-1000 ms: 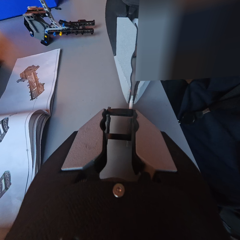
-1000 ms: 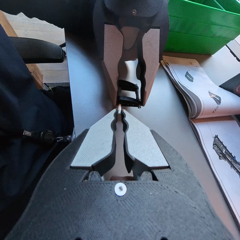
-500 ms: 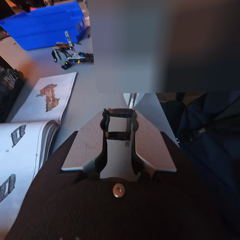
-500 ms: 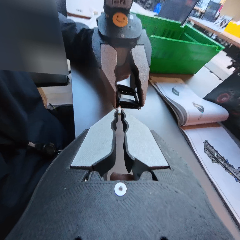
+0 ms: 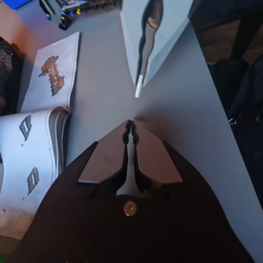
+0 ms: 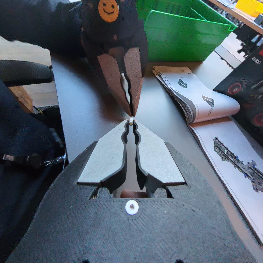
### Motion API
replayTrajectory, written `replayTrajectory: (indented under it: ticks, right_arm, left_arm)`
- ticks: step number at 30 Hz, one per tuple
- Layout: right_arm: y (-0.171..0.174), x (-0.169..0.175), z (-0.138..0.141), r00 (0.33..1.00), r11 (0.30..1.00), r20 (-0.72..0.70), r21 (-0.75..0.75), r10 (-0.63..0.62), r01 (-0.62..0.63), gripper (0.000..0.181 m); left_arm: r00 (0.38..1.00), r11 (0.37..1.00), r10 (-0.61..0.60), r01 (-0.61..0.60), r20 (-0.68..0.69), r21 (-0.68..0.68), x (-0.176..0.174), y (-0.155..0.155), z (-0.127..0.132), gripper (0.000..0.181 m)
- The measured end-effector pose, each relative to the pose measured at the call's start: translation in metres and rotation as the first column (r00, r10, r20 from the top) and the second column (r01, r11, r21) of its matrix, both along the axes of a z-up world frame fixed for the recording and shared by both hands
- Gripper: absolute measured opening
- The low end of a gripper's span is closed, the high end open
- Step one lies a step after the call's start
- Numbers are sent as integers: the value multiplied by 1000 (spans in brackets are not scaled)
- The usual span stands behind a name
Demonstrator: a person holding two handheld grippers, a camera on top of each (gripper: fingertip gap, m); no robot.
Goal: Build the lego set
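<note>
My right gripper is shut on a small white pin that sticks out past its tips. In the left wrist view the right gripper hangs over the grey table, and the white pin points down toward me. My left gripper is shut with nothing between its fingers. In the right wrist view the left gripper faces mine tip to tip, just beyond the pin. A partly built grey and black lego model lies at the far left. No black frame piece shows in either view.
An open instruction booklet lies left of the grippers and also shows in the right wrist view. A green bin stands behind it and a black set box at the right. A person in dark clothing sits at the table edge. My hands' fingertips stand some 5 cm from each other.
My left gripper held a black frame piece in its jaws before; now it is shut and empty and the frame is out of view. The right gripper still holds the white pin.
</note>
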State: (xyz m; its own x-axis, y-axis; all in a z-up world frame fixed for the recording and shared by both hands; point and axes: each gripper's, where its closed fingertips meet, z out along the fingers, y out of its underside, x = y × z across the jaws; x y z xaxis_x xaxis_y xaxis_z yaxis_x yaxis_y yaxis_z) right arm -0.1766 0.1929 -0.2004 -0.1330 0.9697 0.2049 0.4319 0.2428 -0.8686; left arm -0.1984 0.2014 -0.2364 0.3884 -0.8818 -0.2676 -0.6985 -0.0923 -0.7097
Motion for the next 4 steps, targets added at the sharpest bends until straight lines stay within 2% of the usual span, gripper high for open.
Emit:
replayTrajectory:
  ticks: [1,4]
  right_arm:
    - [-1,-1,1,1000,1000,-5,-24,14,-14,2]
    - [-5,-4,6,997,997,-37,-53,62,-64,2]
  left_arm:
    - [1000,1000,-19,19,-22,-16,1,-2,-4,0]
    - [999,1000,-13,13,-48,17,3,5,-6,0]
